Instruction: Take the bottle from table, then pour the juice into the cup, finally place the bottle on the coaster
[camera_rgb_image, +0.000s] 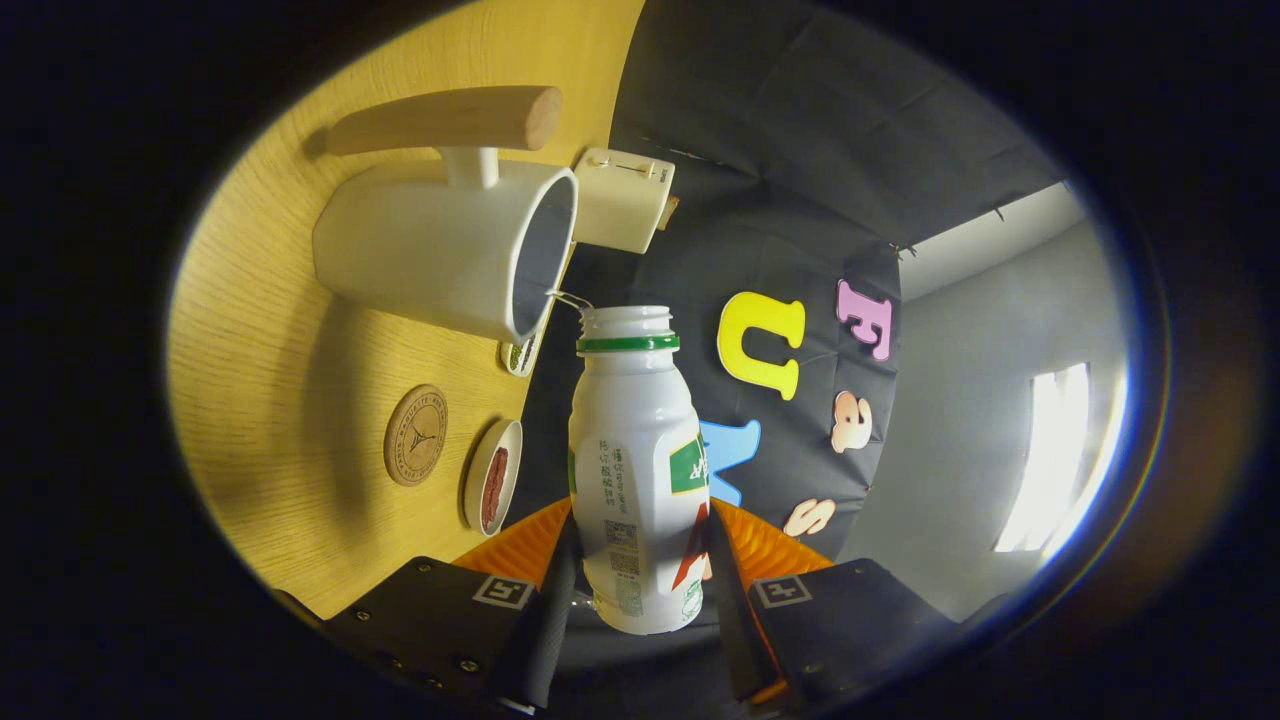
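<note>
My gripper (640, 580) is shut on a white plastic bottle (636, 470) with a green neck ring and no cap. Both fingers press on its lower body. The whole view is rolled sideways, so the bottle is tipped over. Its open mouth (626, 320) sits just beside the rim of a white cup (450, 245) with a wooden handle (450, 118). A thin thread of liquid bridges the bottle mouth and the cup rim. The round cork coaster (416, 434) lies on the wooden table (270, 380), beside the cup.
A small white dish with dark red contents (493, 476) sits next to the coaster. Another small dish (520, 355) peeks out behind the cup. A cream box (624, 198) stands beyond the cup at the table's edge.
</note>
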